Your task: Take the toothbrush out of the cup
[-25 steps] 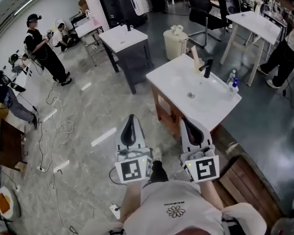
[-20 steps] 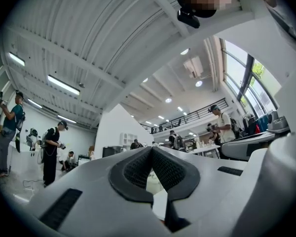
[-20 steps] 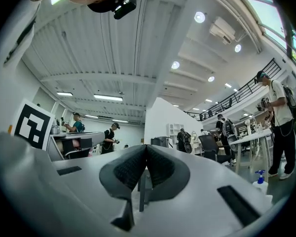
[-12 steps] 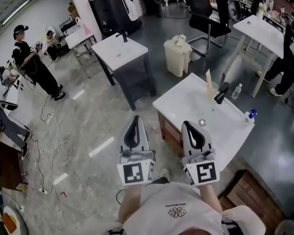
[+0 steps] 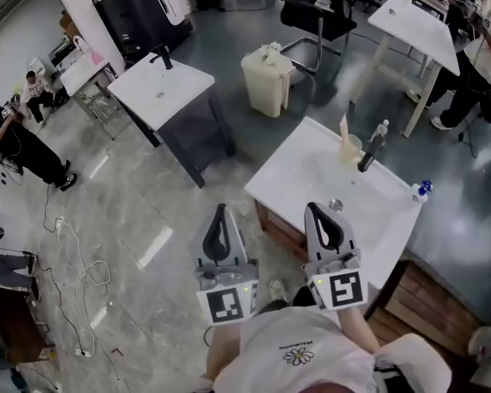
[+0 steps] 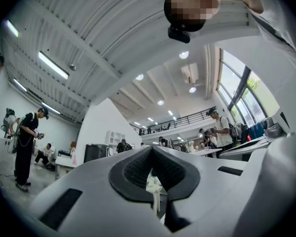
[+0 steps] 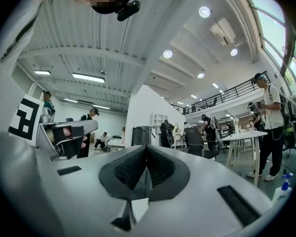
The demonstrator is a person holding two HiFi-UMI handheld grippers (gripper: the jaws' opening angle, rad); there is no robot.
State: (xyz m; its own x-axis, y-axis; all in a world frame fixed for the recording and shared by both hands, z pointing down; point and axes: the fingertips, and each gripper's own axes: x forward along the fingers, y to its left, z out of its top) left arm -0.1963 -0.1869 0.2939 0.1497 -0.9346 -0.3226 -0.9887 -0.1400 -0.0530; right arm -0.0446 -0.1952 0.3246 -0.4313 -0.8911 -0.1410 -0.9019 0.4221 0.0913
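As far as can be judged, nothing of the task is done yet. The pale, slim toothbrush (image 5: 343,127) is standing upright in the small pale cup (image 5: 351,149). The cup is sitting toward the far side of the white washbasin table (image 5: 290,174), just beside the black tap (image 5: 366,159). Both are showing small and blurred in the head view, so finer detail is not coming through. The whole job is waiting: closing in on the table, gripping the toothbrush and lifting it clear of the cup.

The person is holding both tongs out in front of the body, side by side, pointing forward and tipped slightly upward. The left tongs (image 5: 219,211) are hanging over the grey marbled floor (image 5: 147,219), apart from the table. The right tongs (image 5: 316,210) are overlapping the table's near edge in the head view, well short of the cup. Both tongs are pressing together at the tips, with nothing between them.
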